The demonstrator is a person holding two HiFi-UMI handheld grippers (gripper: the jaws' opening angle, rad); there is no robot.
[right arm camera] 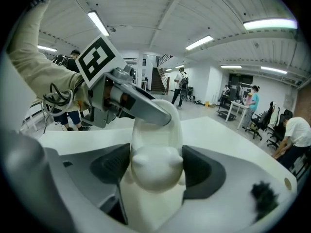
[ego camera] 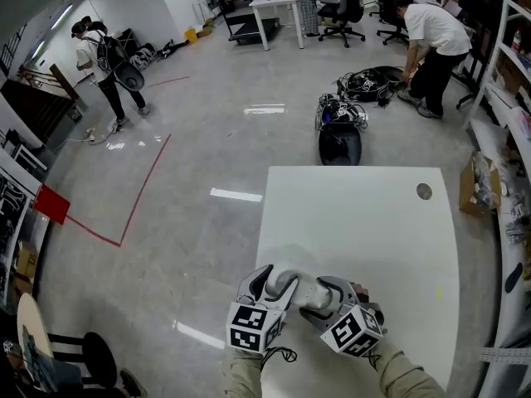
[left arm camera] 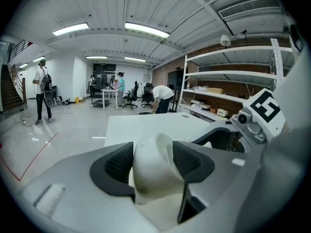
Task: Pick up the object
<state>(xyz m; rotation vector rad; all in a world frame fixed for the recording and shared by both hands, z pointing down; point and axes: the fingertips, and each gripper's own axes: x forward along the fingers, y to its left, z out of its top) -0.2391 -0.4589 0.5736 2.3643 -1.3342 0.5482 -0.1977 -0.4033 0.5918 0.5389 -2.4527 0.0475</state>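
Glossy white figurine (right arm camera: 156,169), smooth and rounded, with a head with two ear-like bumps. It is held above the near edge of the matte white counter (ego camera: 365,222). The left gripper (left arm camera: 152,160) and right gripper (ego camera: 330,297) each clamp it between dark ribbed pads (left arm camera: 119,166). Its lower body is hidden by the gripper housings.

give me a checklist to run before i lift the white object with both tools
1. Left tool pads on the white object: ok, both pads touch it.
2. Right tool pads on it: ok, it is pressed from both sides.
3. Tools apart from each other: cannot tell, their jaws meet closely at the object.
4. Object's base off the table: cannot tell.
5. Nothing nearby on the table to knock: ok.
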